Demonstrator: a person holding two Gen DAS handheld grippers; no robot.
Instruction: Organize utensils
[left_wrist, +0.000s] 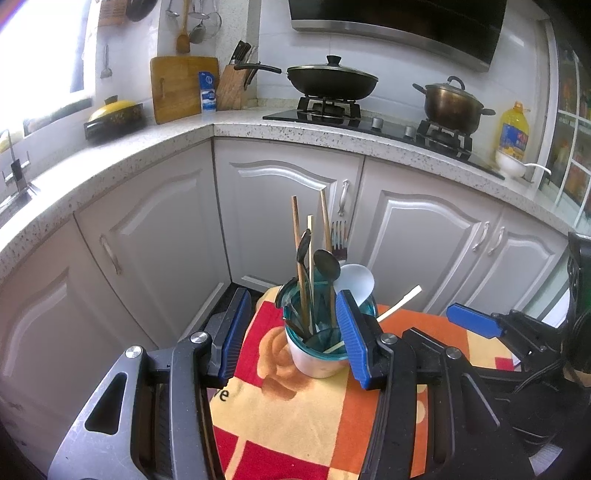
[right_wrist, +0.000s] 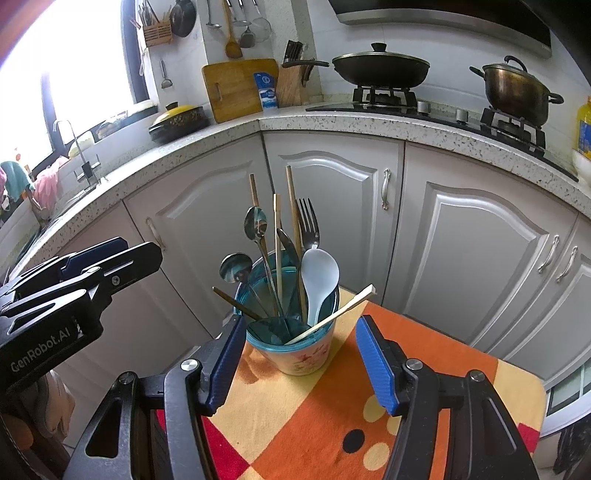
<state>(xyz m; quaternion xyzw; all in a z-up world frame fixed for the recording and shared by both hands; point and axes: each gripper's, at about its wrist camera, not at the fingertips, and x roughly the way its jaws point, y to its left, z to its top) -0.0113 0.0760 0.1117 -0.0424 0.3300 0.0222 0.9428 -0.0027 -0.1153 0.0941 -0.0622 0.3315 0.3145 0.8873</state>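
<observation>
A cup (left_wrist: 316, 360) (right_wrist: 295, 350) with a teal rim stands on a small table with an orange, red and yellow cloth (left_wrist: 295, 424) (right_wrist: 314, 413). It holds several utensils: wooden chopsticks (right_wrist: 291, 206), metal spoons (right_wrist: 255, 223), a fork (right_wrist: 308, 221) and a white plastic spoon (right_wrist: 319, 277). One pale chopstick (right_wrist: 340, 310) leans out to the right. My left gripper (left_wrist: 291, 332) is open, its blue pads either side of the cup. My right gripper (right_wrist: 301, 358) is open and empty, just before the cup; it also shows in the left wrist view (left_wrist: 476, 319).
White cabinet doors (right_wrist: 332, 206) stand close behind the table. A speckled countertop (right_wrist: 332, 122) carries a wok (right_wrist: 380, 68), a pot (right_wrist: 517, 92), a knife block (right_wrist: 291, 81) and a cutting board (right_wrist: 240, 88). A sink tap (right_wrist: 79, 147) is at the left.
</observation>
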